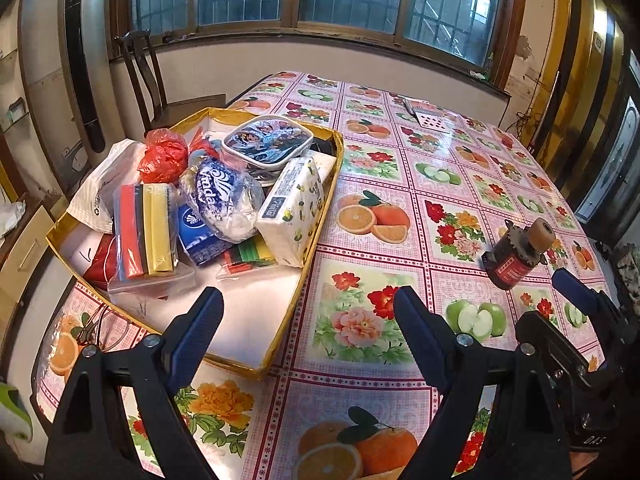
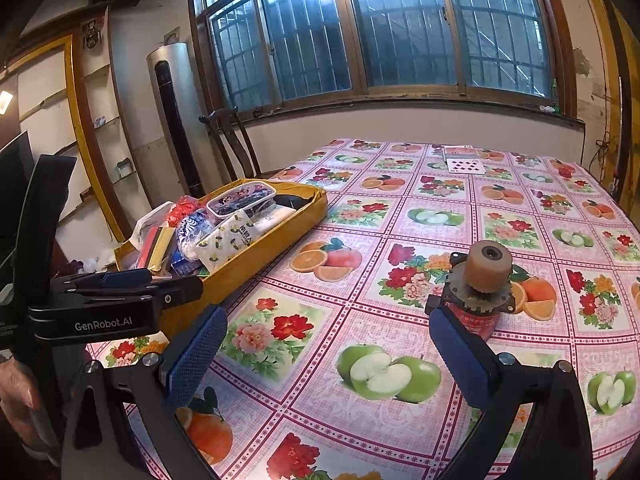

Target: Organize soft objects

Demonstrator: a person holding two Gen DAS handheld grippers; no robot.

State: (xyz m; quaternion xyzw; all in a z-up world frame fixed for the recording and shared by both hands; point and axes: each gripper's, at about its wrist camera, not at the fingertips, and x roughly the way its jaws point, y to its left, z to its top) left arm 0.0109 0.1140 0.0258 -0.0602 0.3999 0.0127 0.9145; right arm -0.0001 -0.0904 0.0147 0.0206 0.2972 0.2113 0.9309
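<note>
A shallow yellow box (image 1: pixel 306 268) on the table's left side holds a heap of soft things. Among them are a white lemon-print tissue pack (image 1: pixel 294 208), a bagged Vinda roll (image 1: pixel 224 200), coloured sponges in a zip bag (image 1: pixel 146 232), a red plastic bag (image 1: pixel 164 156) and a cartoon pouch (image 1: pixel 268 142). My left gripper (image 1: pixel 308 304) is open and empty, hovering over the box's near right corner. My right gripper (image 2: pixel 328 324) is open and empty above the bare tablecloth, with the box (image 2: pixel 256 264) to its left and the tissue pack (image 2: pixel 228 240) inside.
A small motor on a red can (image 1: pixel 516 256) (image 2: pixel 480 288) stands right of the grippers. Playing cards (image 2: pixel 464 162) lie at the far edge. The fruit-print tablecloth (image 2: pixel 360 240) covers the table. A chair (image 1: pixel 140 64) and a tower air conditioner (image 1: pixel 80 60) stand beyond the left side.
</note>
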